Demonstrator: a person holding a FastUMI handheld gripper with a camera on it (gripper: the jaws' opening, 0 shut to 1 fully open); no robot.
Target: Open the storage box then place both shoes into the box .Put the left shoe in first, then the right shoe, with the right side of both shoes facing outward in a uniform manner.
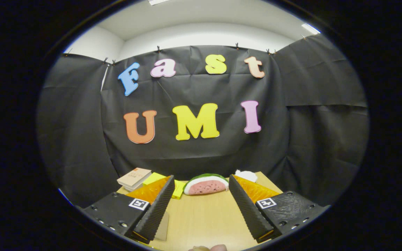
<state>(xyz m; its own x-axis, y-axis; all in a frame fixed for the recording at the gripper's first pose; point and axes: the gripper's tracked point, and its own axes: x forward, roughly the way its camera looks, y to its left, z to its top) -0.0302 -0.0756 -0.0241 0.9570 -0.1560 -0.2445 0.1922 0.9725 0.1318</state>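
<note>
My gripper (201,183) stands open above a light wooden table (204,219), its two fingers (159,205) spread wide with nothing between them. A watermelon-slice toy (206,184) lies on the table just beyond the fingertips, between the two fingers. At the near table edge, fingertips of a person's hand (208,248) show.
A small stack of books (134,177) lies at the far left corner of the table, with yellow sheets (178,188) beside it behind the left finger. A white crumpled thing (246,175) sits at the far right, behind the right finger. The black booth wall rises right behind the table.
</note>
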